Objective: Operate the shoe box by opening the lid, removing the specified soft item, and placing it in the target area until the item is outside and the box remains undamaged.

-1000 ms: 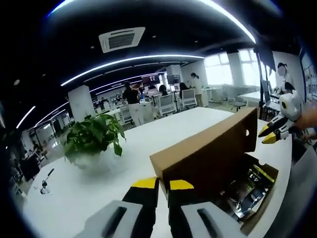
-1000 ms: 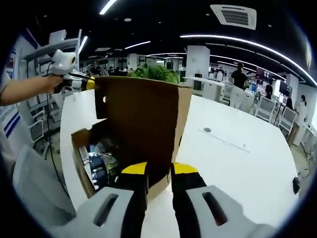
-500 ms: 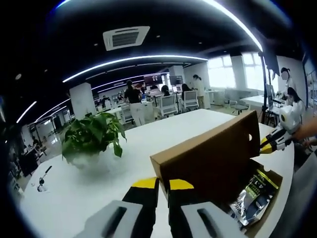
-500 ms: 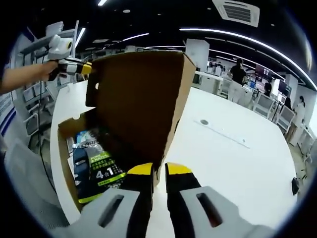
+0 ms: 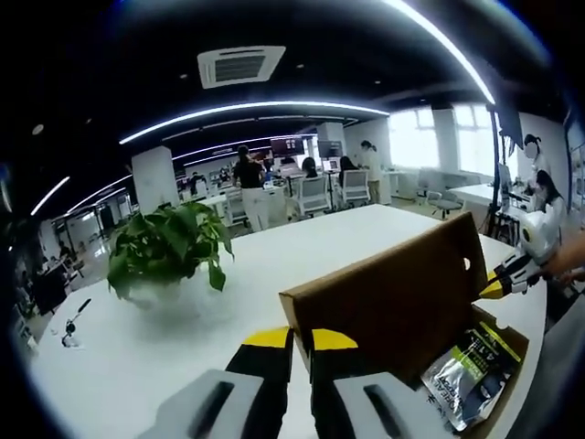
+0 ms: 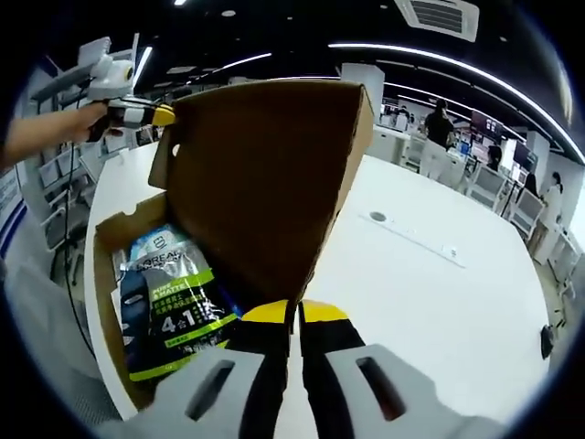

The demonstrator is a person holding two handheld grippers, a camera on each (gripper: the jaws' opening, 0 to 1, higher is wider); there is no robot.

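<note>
The brown cardboard shoe box [image 6: 108, 274] stands open on the white table, with its lid [image 6: 265, 174] tilted up. Inside lies a soft packet [image 6: 169, 302] printed in green, black and pale blue. My right gripper [image 6: 294, 313] is shut on the lid's near corner. In the left gripper view my left gripper [image 5: 300, 340] is shut on the other corner of the lid [image 5: 393, 306], and the packet [image 5: 466, 370] shows in the box under it. Each gripper also appears at the lid's far end in the other's view: the right gripper [image 5: 498, 285] and the left gripper [image 6: 151, 114], held by a hand.
A potted plant [image 5: 169, 251] stands on the white table [image 5: 274, 256] to the left of the box. Small dark items [image 6: 377, 217] lie on the table beyond the lid. Desks, chairs and people fill the room behind.
The lid has swung up further and the packet under it shows more fully. My right gripper's jaws have drawn closer together on the lid's corner.
</note>
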